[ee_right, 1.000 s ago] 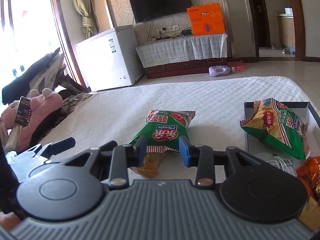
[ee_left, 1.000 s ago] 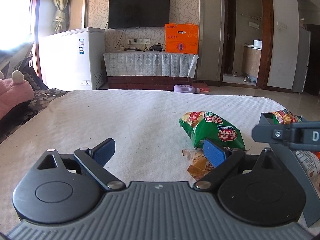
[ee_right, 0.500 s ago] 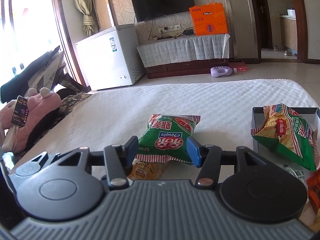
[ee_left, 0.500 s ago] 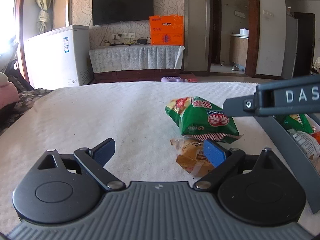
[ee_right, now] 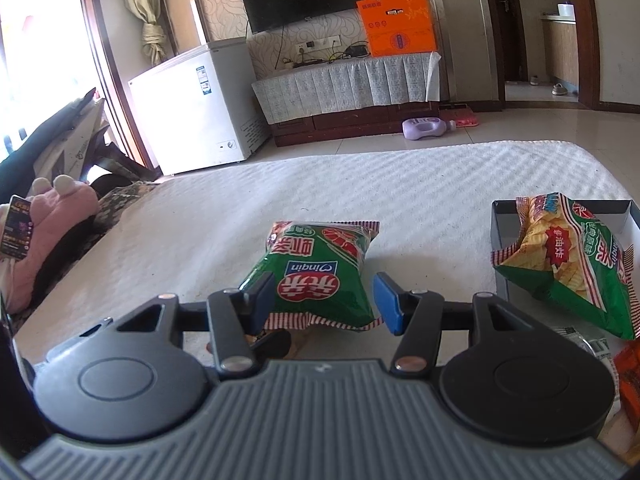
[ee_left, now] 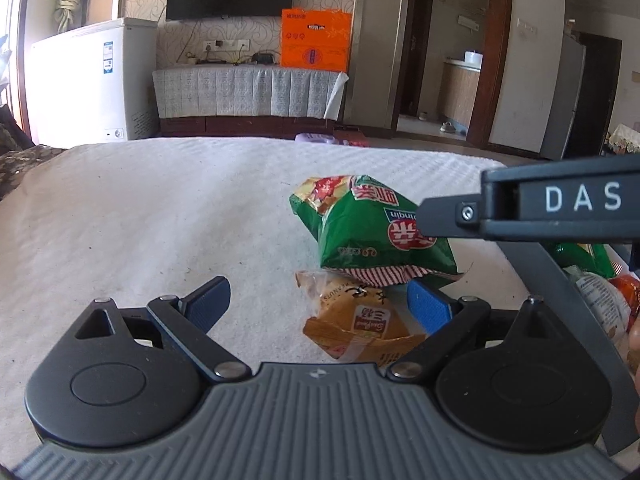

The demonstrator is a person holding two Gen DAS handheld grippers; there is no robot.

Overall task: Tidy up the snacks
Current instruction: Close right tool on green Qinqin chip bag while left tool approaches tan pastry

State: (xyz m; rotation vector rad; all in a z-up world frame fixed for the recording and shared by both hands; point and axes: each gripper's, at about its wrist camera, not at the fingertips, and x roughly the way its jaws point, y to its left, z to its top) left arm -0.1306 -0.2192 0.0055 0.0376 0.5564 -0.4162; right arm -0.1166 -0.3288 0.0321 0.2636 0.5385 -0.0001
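A green snack bag (ee_right: 316, 276) lies on the white bed cover (ee_right: 400, 188); it also shows in the left wrist view (ee_left: 372, 228). Its near end sits between the fingers of my open right gripper (ee_right: 324, 300). A small orange peanut packet (ee_left: 360, 320) lies under its near edge, just inside the right finger of my open left gripper (ee_left: 320, 308). The right gripper's body (ee_left: 560, 204) reaches over the green bag from the right. A second green chip bag (ee_right: 568, 256) rests in the grey tray (ee_right: 500, 236) at the right, with other packets.
A pink plush toy (ee_right: 52, 216) and dark things lie off the bed's left side. A white freezer (ee_right: 196, 108), a TV bench and an orange box (ee_right: 400, 28) stand beyond the bed. A purple bottle (ee_right: 424, 128) lies on the floor.
Both grippers have moved forward to the snacks. The right gripper has opened wider and now straddles the green bag's near end. The left gripper has swung right toward the orange packet.
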